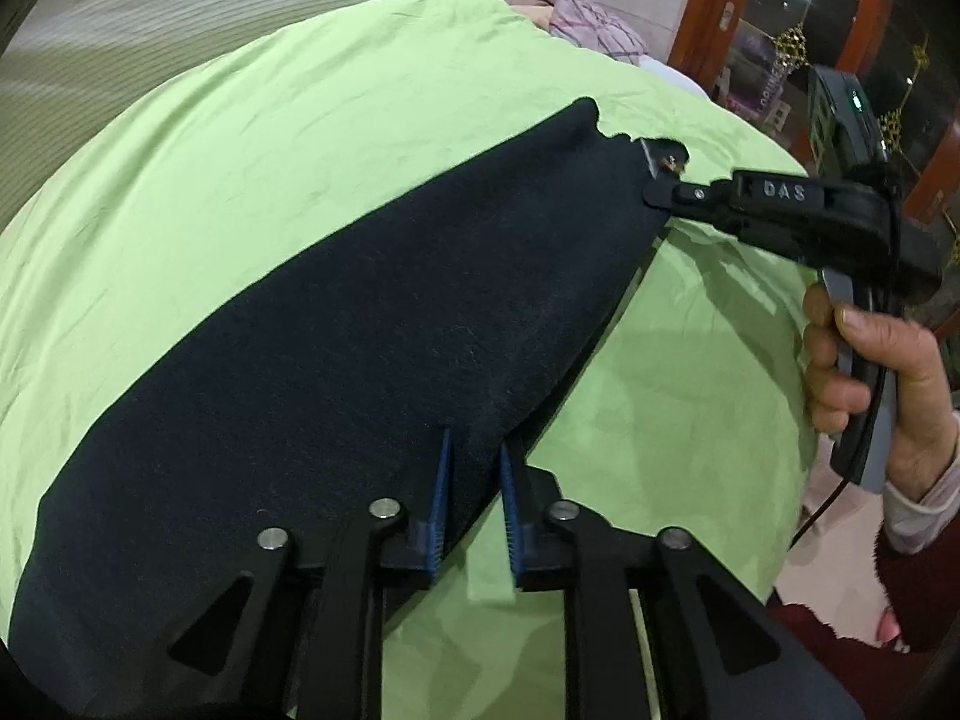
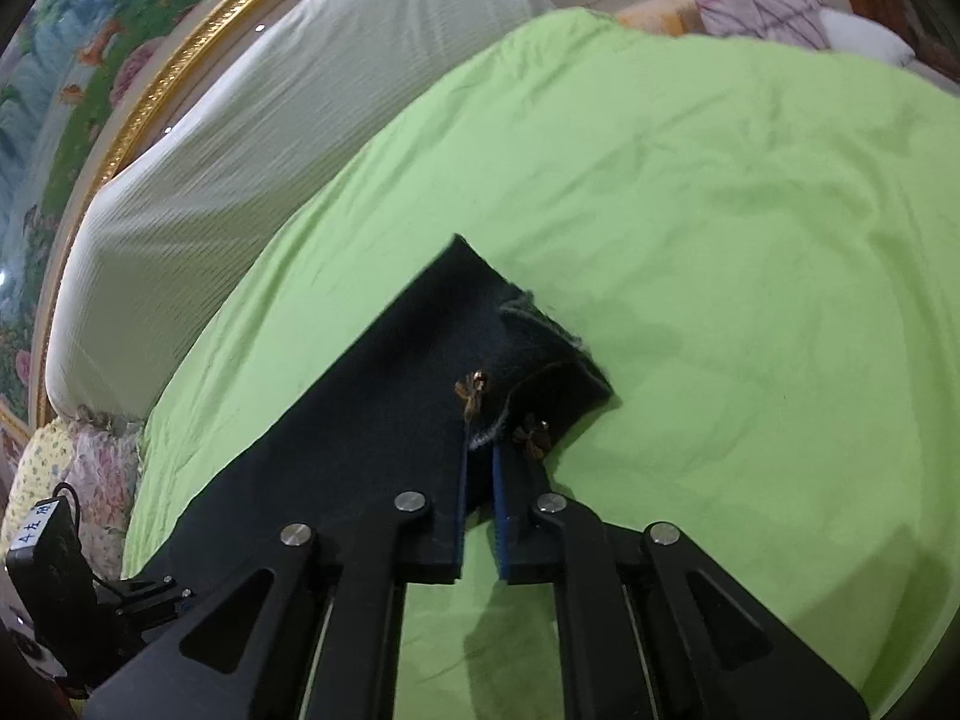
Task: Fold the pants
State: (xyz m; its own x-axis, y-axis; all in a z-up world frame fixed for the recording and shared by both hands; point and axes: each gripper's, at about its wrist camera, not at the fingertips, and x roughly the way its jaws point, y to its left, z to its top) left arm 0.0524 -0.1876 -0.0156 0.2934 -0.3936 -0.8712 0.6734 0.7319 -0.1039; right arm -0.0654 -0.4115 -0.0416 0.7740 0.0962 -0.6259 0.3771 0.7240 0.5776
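Spread across a bed with a green sheet: dark pants, lying long and narrow, seemingly already doubled leg over leg. Mostly flat on the sheet, with the near long edge raised slightly and throwing a shadow beneath.

Soft, light knit by the look of it: limp, no stiffness, sure to sag and drape wherever unsupported. Matte and a little fuzzy, so unlikely to slip from ribbed pads. Not fragile, though prone to creasing or bunching if dragged over the sheet. Best taken at the two ends of one long edge and kept stretched between them, so as to carry over as one flat panel.

Left tool: narrowed onto the near edge toward the leg end, cloth caught between its blue pads, apparently pinched.

Right tool: pressed nearly together on the waist end, nipping the band just below a frayed seam, held by a hand on its grip.

Small bronze bow trims beside that nip: hard bits, better kept clear of the pads to avoid an uneven hold.
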